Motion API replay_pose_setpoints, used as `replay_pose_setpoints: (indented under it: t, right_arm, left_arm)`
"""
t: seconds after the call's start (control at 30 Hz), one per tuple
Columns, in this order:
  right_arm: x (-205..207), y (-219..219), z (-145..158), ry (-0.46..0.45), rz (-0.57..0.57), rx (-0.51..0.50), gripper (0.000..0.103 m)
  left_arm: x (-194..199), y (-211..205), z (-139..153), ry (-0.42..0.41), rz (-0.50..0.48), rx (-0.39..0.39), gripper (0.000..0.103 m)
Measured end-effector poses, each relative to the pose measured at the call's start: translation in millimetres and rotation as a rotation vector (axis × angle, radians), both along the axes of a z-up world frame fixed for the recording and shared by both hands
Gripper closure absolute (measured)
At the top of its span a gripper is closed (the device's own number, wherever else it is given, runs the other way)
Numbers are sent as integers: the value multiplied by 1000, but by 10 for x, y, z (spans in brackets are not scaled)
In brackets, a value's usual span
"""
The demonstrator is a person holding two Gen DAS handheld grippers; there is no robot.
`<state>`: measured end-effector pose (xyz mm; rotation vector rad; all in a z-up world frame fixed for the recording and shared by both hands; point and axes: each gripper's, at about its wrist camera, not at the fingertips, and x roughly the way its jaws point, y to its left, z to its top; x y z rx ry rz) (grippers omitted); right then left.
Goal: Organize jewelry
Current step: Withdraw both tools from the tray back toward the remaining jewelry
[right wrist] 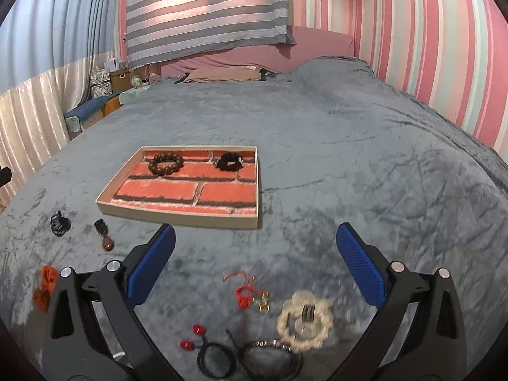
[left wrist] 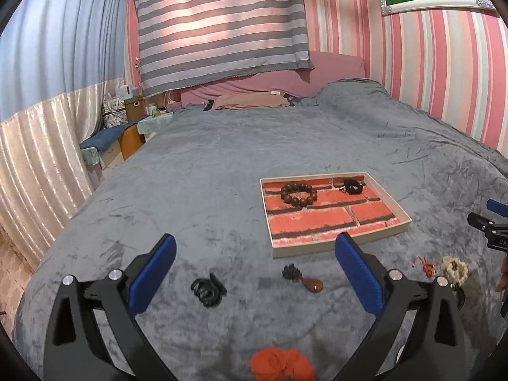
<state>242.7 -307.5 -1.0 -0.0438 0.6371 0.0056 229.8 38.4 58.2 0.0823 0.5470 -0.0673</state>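
Both tools — left tool (left wrist: pixel 255 265), right tool (right wrist: pixel 255 262) — are spread, empty; ahead, the shallow brick-lined cardboard tray (right wrist: pixel 177 217) collects pieces, so the brown wooden bead bracelet (right wrist: pixel 166 163) lies there.

From my left wrist view, the orange scrunchie (left wrist: pixel 282 365) is cut off by the bottom edge, and the cream flower clip (left wrist: pixel 454 269) sits partly hidden behind my hand-held gripper's arm. From my right wrist view, the black cords (right wrist: pixel 219 360) run off the frame's bottom, and the gold charms (right wrist: pixel 263 304) blur beyond telling.
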Motion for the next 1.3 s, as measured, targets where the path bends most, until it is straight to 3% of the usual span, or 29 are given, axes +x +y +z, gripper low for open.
replay_pose_setpoints:
  t: [0.87,1.07,1.3]
  right_arm:
    - [-871,172,-729,-8,-49,-70,6]
    - [-962,160,-865,8,-59,-70,12]
    - [-1002,96,-1086,60,-69,-69,27]
  left_arm:
    - [-675,238,-807,91,27,1,5]
    - [-704,306,-917,107,37,-21,5]
    - [-724,322,-1073,131,46,-22,5]
